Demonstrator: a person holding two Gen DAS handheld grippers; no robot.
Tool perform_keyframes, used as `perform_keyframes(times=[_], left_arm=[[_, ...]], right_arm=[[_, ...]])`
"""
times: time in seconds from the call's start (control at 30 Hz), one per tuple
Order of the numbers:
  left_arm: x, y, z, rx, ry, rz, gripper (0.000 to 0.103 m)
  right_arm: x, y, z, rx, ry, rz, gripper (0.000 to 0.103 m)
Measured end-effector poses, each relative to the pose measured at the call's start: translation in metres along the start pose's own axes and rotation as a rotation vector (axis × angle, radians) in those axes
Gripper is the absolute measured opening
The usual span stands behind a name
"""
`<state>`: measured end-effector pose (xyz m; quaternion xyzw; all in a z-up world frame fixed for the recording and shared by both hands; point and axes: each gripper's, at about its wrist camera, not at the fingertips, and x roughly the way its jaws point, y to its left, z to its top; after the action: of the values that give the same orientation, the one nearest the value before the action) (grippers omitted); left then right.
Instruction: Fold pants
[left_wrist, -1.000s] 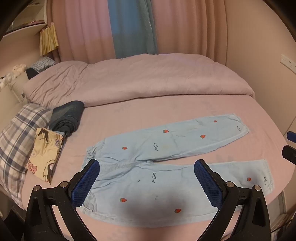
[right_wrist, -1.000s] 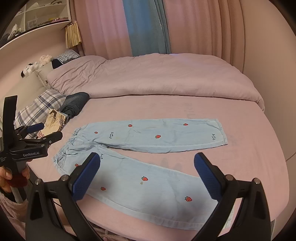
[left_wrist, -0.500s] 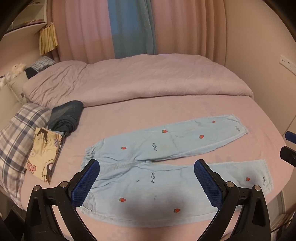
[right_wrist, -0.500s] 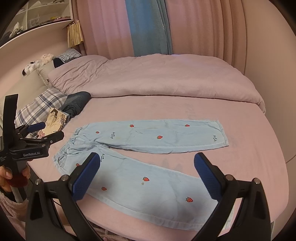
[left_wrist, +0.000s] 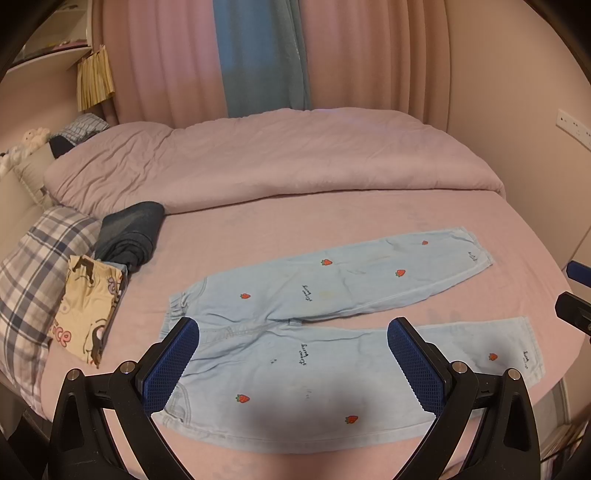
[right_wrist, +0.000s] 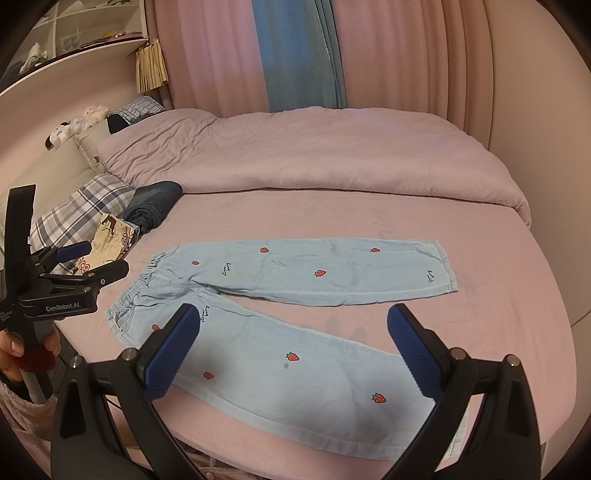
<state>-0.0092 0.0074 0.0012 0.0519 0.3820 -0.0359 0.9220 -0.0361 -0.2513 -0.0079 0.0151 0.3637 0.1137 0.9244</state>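
Observation:
Light blue pants (left_wrist: 295, 332) printed with strawberries lie flat on the pink bed sheet (left_wrist: 295, 229). Their waistband is at the left and the two legs spread apart toward the right. My left gripper (left_wrist: 291, 343) hovers open above the seat and near leg, holding nothing. In the right wrist view the pants (right_wrist: 295, 280) lie the same way, and my right gripper (right_wrist: 293, 325) is open and empty over the near leg. There a hand holds the left gripper (right_wrist: 109, 256) just left of the waistband. The right gripper (left_wrist: 570, 290) shows at the right edge of the left wrist view.
A folded dark denim garment (left_wrist: 129, 236) and a cream printed cloth (left_wrist: 86, 306) lie left of the pants by a plaid pillow (left_wrist: 29, 280). A bunched pink duvet (left_wrist: 277, 158) covers the far half of the bed. The bed's near edge runs just under the near leg.
Both grippers have drifted only very slightly. The pants lie as before and both grippers stay open.

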Motion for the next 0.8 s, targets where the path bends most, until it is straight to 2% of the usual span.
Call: perform_keyframes(times=[0.8], left_arm=[[0.0014,-0.0029,-0.0014,0.000,0.005,-0.002,0.102]], right_arm=[[0.0000,0.0012,-0.0013,-0.004,0.001,-0.002,0.101]])
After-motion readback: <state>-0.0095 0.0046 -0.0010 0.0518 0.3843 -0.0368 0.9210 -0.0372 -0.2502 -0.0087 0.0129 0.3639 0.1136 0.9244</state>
